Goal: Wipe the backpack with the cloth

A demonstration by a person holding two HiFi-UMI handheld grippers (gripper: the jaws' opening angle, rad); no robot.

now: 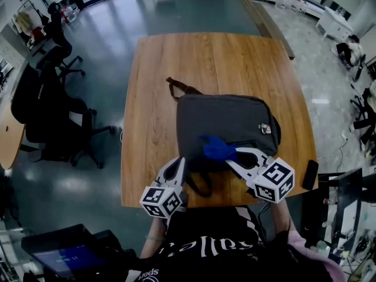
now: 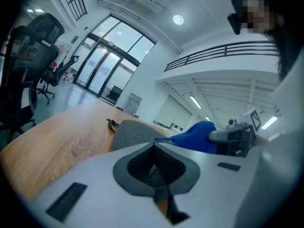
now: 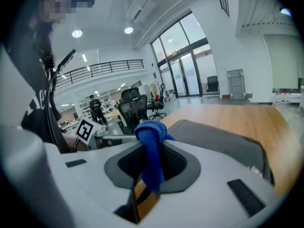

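Note:
A dark grey backpack [image 1: 226, 125] lies flat on the wooden table [image 1: 205, 54], near its front edge. My right gripper [image 1: 234, 157] is shut on a blue cloth [image 1: 218, 148], which rests on the backpack's near part. In the right gripper view the cloth [image 3: 151, 129] bulges out over the shut jaws of the right gripper [image 3: 149, 146], with the backpack [image 3: 218, 139] just beyond. My left gripper [image 1: 180, 162] sits at the backpack's near-left corner, shut with nothing between its pads. The left gripper view shows the left gripper [image 2: 154, 145], the backpack [image 2: 133, 131] ahead and the cloth [image 2: 199, 134] to the right.
The backpack's brown handle strap [image 1: 178, 87] lies on the wood at its far-left corner. A black phone [image 1: 309, 174] rests at the table's right front edge. Black office chairs [image 1: 53, 110] stand left of the table. A screen [image 1: 64, 254] is at lower left.

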